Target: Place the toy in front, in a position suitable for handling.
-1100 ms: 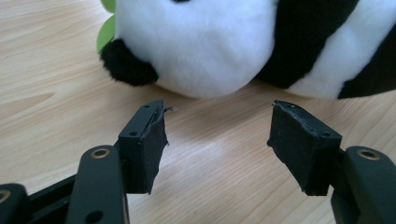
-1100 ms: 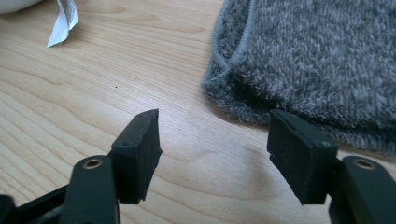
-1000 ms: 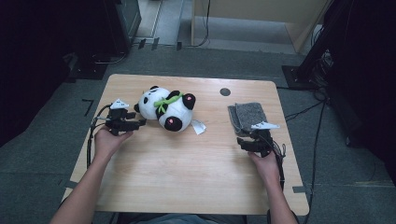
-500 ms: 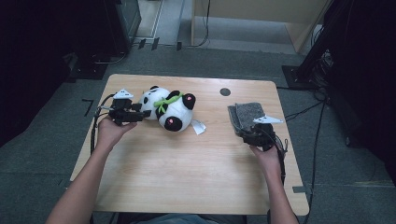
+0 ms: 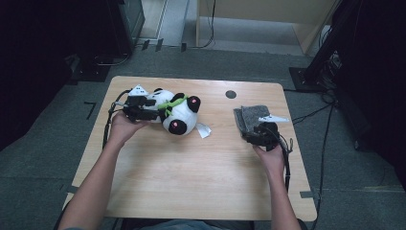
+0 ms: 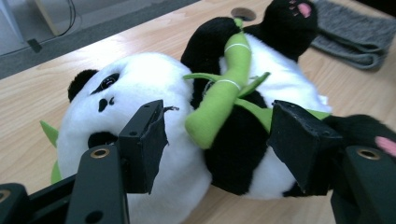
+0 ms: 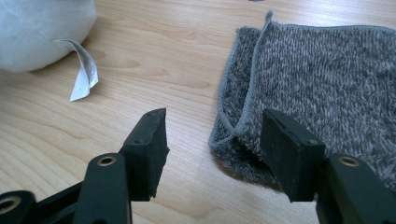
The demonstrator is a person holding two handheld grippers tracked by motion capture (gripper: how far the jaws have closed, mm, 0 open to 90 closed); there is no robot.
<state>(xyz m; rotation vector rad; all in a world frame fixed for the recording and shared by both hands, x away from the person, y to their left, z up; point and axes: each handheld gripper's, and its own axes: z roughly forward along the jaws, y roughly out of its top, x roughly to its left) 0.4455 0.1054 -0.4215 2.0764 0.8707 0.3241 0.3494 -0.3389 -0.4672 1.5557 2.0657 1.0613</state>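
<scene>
Count: one black-and-white plush panda holding one green felt bamboo stalk | one white fabric tag | one folded grey knitted cloth | one light wooden table | two black two-jaw grippers: left gripper, right gripper

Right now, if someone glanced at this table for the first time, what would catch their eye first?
Probably the black-and-white panda plush lying on its back at the table's left rear, a green bamboo stalk across its chest. The left gripper straddles it, jaws apart on either side. Over at the right edge, a folded grey knitted cloth lies flat, and the right gripper stands open around its near corner.
</scene>
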